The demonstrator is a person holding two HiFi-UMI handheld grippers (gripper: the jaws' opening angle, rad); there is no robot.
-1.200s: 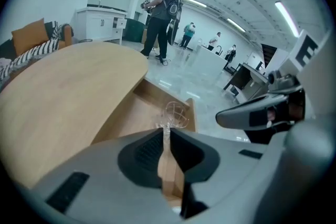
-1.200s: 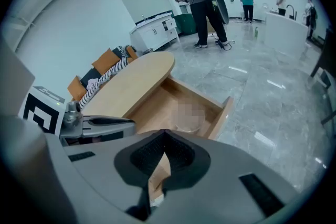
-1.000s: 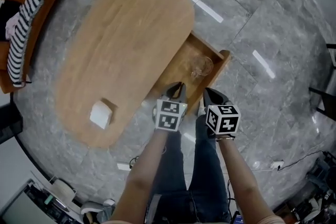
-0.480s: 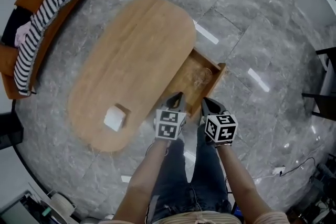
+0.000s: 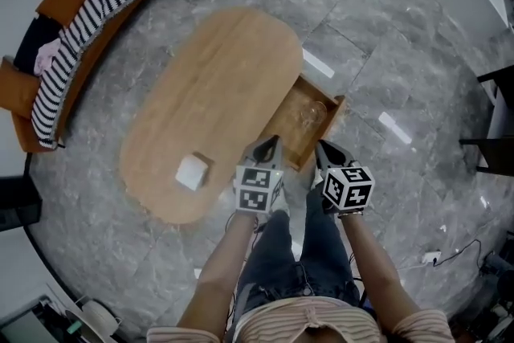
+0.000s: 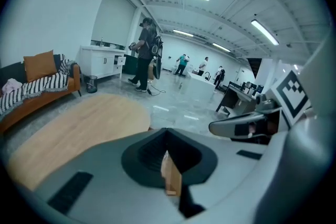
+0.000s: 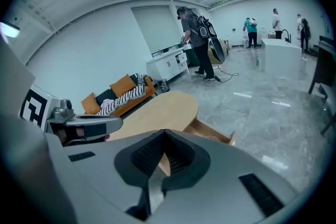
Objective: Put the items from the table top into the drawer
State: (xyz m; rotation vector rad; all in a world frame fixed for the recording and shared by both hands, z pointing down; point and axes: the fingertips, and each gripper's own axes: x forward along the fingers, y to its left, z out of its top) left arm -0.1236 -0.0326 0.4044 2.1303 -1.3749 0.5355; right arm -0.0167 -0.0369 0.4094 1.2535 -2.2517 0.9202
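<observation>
Since the only thing I see on the desk [image 5: 217, 84] is the small white block [image 5: 191, 171], that is what I weigh up. It sits near the desk's near end, on my left, well apart from the open drawer [image 5: 287, 124], where a clear glass [image 5: 310, 115] already lies. My left hand-held gripper [image 5: 267, 144] has its jaws pressed together with nothing between them. My right hand-held gripper [image 5: 329, 151] looks the same, closed and empty. Both hover above the near edge of the drawer. I judge the block light and squarish, with flat faces that should not slip. Whether it is stiff or soft I cannot tell, so I would squeeze gently. I would take it across two opposite side faces, low enough not to tip it, and set it down clear of the fragile glass.
</observation>
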